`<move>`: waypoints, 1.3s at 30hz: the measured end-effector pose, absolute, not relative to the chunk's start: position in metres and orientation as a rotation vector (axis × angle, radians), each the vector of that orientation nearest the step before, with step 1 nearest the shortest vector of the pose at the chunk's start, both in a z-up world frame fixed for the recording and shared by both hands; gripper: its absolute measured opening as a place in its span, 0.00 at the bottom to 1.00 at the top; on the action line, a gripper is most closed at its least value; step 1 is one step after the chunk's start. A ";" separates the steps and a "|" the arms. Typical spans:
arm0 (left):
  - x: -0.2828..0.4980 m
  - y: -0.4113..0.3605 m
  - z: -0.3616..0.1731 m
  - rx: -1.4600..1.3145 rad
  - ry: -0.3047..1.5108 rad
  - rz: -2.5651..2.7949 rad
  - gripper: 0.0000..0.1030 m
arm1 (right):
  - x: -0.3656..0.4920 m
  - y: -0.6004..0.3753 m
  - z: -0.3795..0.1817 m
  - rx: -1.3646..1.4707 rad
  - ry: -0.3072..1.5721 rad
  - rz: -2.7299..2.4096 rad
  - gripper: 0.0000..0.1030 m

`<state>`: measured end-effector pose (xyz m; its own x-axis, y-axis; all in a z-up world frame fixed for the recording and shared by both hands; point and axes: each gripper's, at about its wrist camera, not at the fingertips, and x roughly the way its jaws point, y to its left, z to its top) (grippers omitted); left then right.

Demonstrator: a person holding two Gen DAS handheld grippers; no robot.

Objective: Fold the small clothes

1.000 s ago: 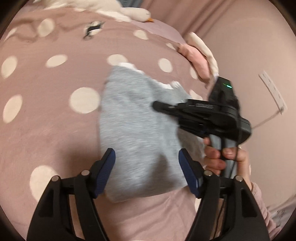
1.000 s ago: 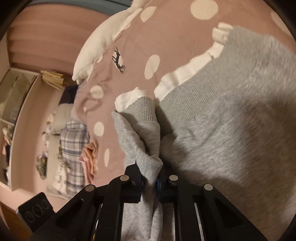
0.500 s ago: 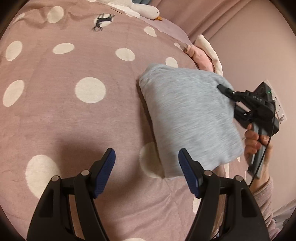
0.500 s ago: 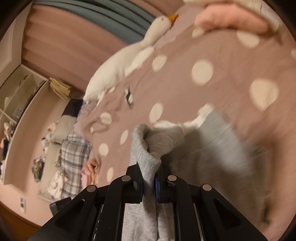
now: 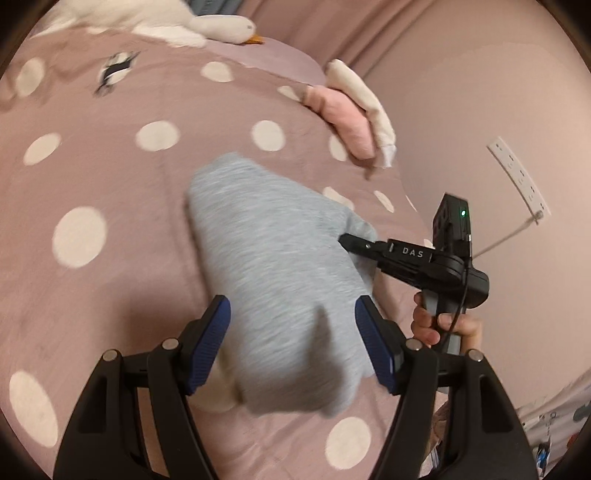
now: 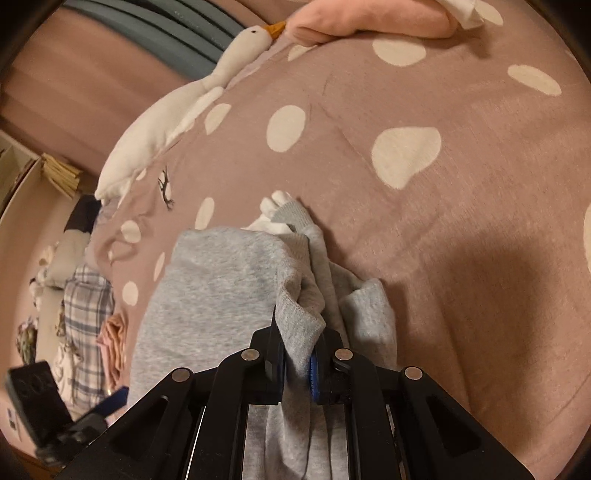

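Observation:
A small grey sweatshirt [image 5: 273, 280] with white trim lies bunched in a folded bundle on the pink polka-dot bed cover [image 5: 110, 184]. My right gripper [image 6: 298, 354] is shut on a grey edge of the sweatshirt [image 6: 221, 295] and holds the bundle from its right side; it also shows in the left wrist view [image 5: 351, 242]. My left gripper [image 5: 293, 339] is open, its blue pads on either side of the bundle's near end, just above it.
A white goose plush [image 5: 166, 22] lies at the far edge of the bed. A pink and cream folded garment [image 5: 351, 118] sits at the right edge by the wall. A plaid cloth pile [image 6: 85, 314] lies beyond the bed.
The right gripper has carried the sweatshirt, folding it into a bundle and bringing it back toward the left gripper. The left gripper stayed open and now straddles the bundle's near end.

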<state>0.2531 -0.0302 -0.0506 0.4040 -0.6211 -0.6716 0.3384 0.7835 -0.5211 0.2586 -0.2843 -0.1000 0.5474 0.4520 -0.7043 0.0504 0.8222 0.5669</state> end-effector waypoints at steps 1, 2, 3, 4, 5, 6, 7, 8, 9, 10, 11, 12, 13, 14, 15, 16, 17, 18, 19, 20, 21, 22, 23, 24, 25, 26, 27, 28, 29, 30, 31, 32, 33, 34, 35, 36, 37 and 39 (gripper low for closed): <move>0.253 -0.036 -0.049 -0.318 0.982 -0.635 0.67 | 0.258 -0.284 -0.094 0.561 0.960 0.250 0.11; 0.254 -0.041 -0.049 -0.314 0.983 -0.649 0.67 | 0.258 -0.283 -0.085 0.538 0.937 0.242 0.11; 0.255 -0.046 -0.048 -0.307 0.982 -0.658 0.67 | 0.257 -0.285 -0.078 0.523 0.920 0.236 0.11; 0.256 -0.052 -0.048 -0.289 0.977 -0.660 0.67 | 0.256 -0.287 -0.074 0.513 0.910 0.234 0.11; 0.256 -0.056 -0.047 -0.275 0.974 -0.664 0.67 | 0.257 -0.289 -0.068 0.498 0.898 0.231 0.11; 0.259 -0.061 -0.048 -0.265 0.975 -0.668 0.67 | 0.259 -0.290 -0.064 0.482 0.893 0.230 0.11; 0.262 -0.065 -0.050 -0.259 0.980 -0.676 0.67 | 0.260 -0.291 -0.063 0.471 0.891 0.227 0.11; 0.263 -0.069 -0.052 -0.253 0.987 -0.684 0.67 | 0.262 -0.290 -0.062 0.448 0.890 0.212 0.11; 0.265 -0.072 -0.055 -0.244 0.996 -0.691 0.67 | 0.265 -0.290 -0.064 0.433 0.892 0.196 0.11; 0.267 -0.077 -0.060 -0.233 1.013 -0.700 0.66 | 0.266 -0.290 -0.066 0.427 0.895 0.189 0.11; 0.270 -0.080 -0.066 -0.232 1.039 -0.711 0.63 | 0.270 -0.290 -0.074 0.411 0.909 0.170 0.11; 0.274 -0.084 -0.072 -0.235 1.071 -0.715 0.59 | 0.271 -0.290 -0.079 0.403 0.920 0.153 0.11; 0.277 -0.088 -0.079 -0.229 1.097 -0.704 0.48 | 0.274 -0.291 -0.087 0.401 0.938 0.133 0.11; 0.279 -0.091 -0.084 -0.207 1.115 -0.684 0.40 | 0.275 -0.292 -0.097 0.412 0.956 0.123 0.11; 0.280 -0.094 -0.087 -0.182 1.123 -0.666 0.37 | 0.274 -0.293 -0.103 0.426 0.971 0.126 0.11; 0.279 -0.096 -0.088 -0.158 1.123 -0.656 0.37 | 0.274 -0.292 -0.111 0.434 0.995 0.141 0.11; 0.278 -0.097 -0.089 -0.141 1.122 -0.653 0.37 | 0.273 -0.290 -0.114 0.436 1.015 0.157 0.11; 0.277 -0.099 -0.090 -0.114 1.121 -0.647 0.37 | 0.271 -0.289 -0.115 0.436 1.017 0.166 0.11; 0.277 -0.100 -0.089 -0.098 1.121 -0.641 0.37 | 0.269 -0.290 -0.112 0.437 1.012 0.164 0.11; 0.276 -0.101 -0.090 -0.079 1.121 -0.633 0.37 | 0.267 -0.294 -0.108 0.452 1.007 0.166 0.11; 0.276 -0.101 -0.090 -0.064 1.121 -0.628 0.37 | 0.265 -0.298 -0.102 0.473 0.990 0.164 0.13; 0.275 -0.100 -0.090 -0.058 1.121 -0.625 0.37 | 0.262 -0.301 -0.097 0.480 0.977 0.159 0.13; 0.275 -0.098 -0.090 -0.058 1.122 -0.627 0.37 | 0.256 -0.305 -0.087 0.478 0.944 0.159 0.15; 0.275 -0.096 -0.090 -0.065 1.123 -0.628 0.37 | 0.251 -0.307 -0.080 0.473 0.918 0.163 0.19; 0.276 -0.094 -0.090 -0.073 1.126 -0.629 0.37 | 0.245 -0.308 -0.072 0.464 0.900 0.173 0.21; 0.276 -0.092 -0.090 -0.085 1.130 -0.633 0.37 | 0.239 -0.307 -0.067 0.456 0.889 0.191 0.25; 0.277 -0.092 -0.089 -0.093 1.134 -0.637 0.37 | 0.234 -0.304 -0.062 0.446 0.879 0.215 0.26; 0.277 -0.091 -0.089 -0.097 1.136 -0.639 0.37 | 0.228 -0.300 -0.058 0.431 0.874 0.237 0.26; 0.276 -0.090 -0.088 -0.095 1.134 -0.637 0.37 | 0.219 -0.295 -0.056 0.402 0.877 0.261 0.26; 0.275 -0.089 -0.088 -0.086 1.132 -0.633 0.37 | 0.214 -0.290 -0.056 0.382 0.882 0.273 0.26; 0.273 -0.088 -0.088 -0.070 1.128 -0.626 0.37 | 0.207 -0.285 -0.057 0.363 0.880 0.298 0.26; 0.271 -0.088 -0.088 -0.051 1.123 -0.616 0.37 | 0.200 -0.279 -0.060 0.329 0.886 0.310 0.26; 0.272 -0.090 -0.089 -0.036 1.119 -0.608 0.37 | 0.195 -0.274 -0.063 0.304 0.890 0.324 0.26; 0.271 -0.091 -0.091 -0.019 1.116 -0.600 0.37 | 0.190 -0.267 -0.070 0.268 0.908 0.331 0.26; 0.271 -0.092 -0.092 -0.002 1.113 -0.595 0.37 | 0.189 -0.263 -0.077 0.244 0.930 0.329 0.26; 0.271 -0.094 -0.094 0.018 1.109 -0.592 0.37 | 0.190 -0.260 -0.085 0.217 0.959 0.320 0.26; 0.270 -0.096 -0.097 0.037 1.108 -0.591 0.37 | 0.192 -0.256 -0.099 0.182 1.001 0.288 0.26; 0.268 -0.101 -0.100 0.064 1.097 -0.582 0.37 | 0.196 -0.256 -0.116 0.180 1.038 0.262 0.26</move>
<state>0.2682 -0.1007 -0.0998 0.3233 -0.4127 -0.8515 0.4738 0.8495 -0.2318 0.1958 -0.2564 -0.1161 0.4812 0.2983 -0.8243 -0.1294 0.9542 0.2698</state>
